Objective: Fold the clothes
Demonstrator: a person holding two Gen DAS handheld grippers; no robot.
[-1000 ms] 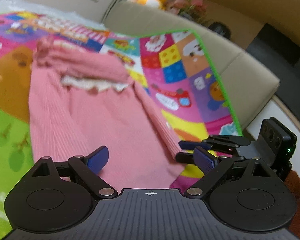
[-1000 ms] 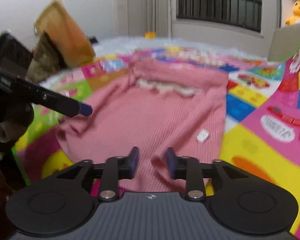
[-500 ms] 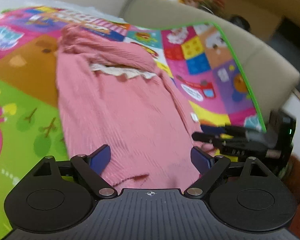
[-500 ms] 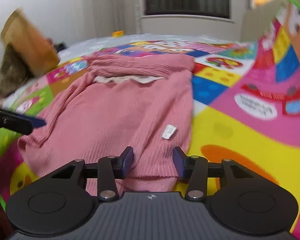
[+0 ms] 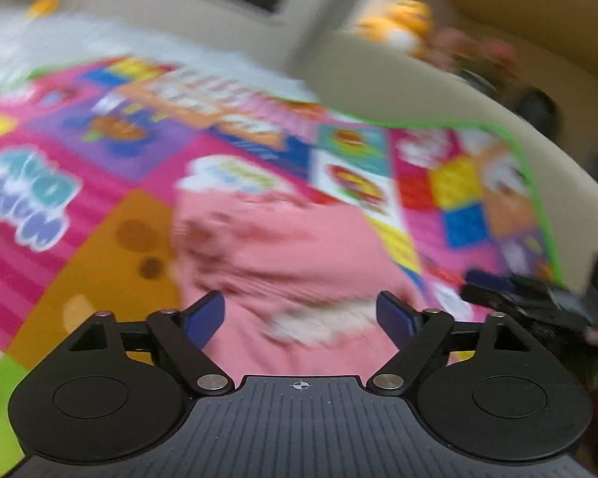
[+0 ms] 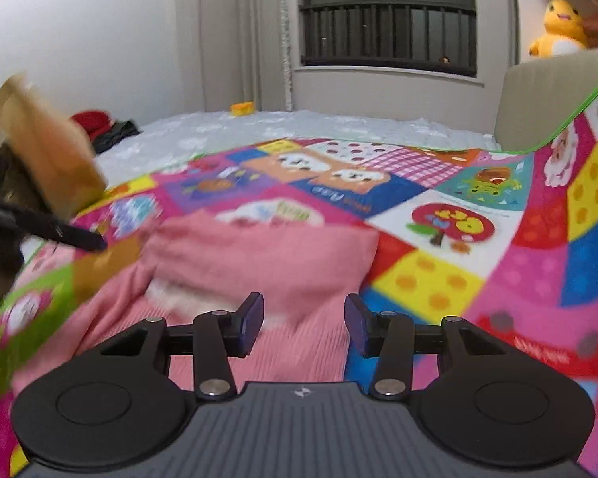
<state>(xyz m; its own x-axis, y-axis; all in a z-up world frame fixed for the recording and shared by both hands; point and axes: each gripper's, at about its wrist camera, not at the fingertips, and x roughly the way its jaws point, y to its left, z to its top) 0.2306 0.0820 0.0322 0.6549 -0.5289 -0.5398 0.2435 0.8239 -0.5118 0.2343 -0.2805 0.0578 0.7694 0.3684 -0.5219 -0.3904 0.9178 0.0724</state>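
A pink ribbed garment (image 5: 283, 255) lies flat on a colourful play mat (image 5: 99, 183); its folded-over top end with a pale lace strip (image 5: 319, 324) is just ahead of my left gripper (image 5: 301, 314). That gripper is open and holds nothing. In the right wrist view the same garment (image 6: 259, 255) spreads under my right gripper (image 6: 303, 320), which is open over the cloth's right edge. Each gripper shows at the side of the other's view: the right one (image 5: 510, 290) and the left one (image 6: 59, 233). The left wrist view is blurred.
The play mat (image 6: 478, 247) curls up against a beige sofa (image 6: 546, 99) on the right. A yellow plush toy (image 6: 558, 28) sits on the sofa. A white quilted cover (image 6: 299, 127) lies beyond the mat. A tan bag (image 6: 44, 155) stands at the left.
Both grippers have moved forward along the garment from its hem toward its far end. The right gripper's jaws have spread wider than a second ago.
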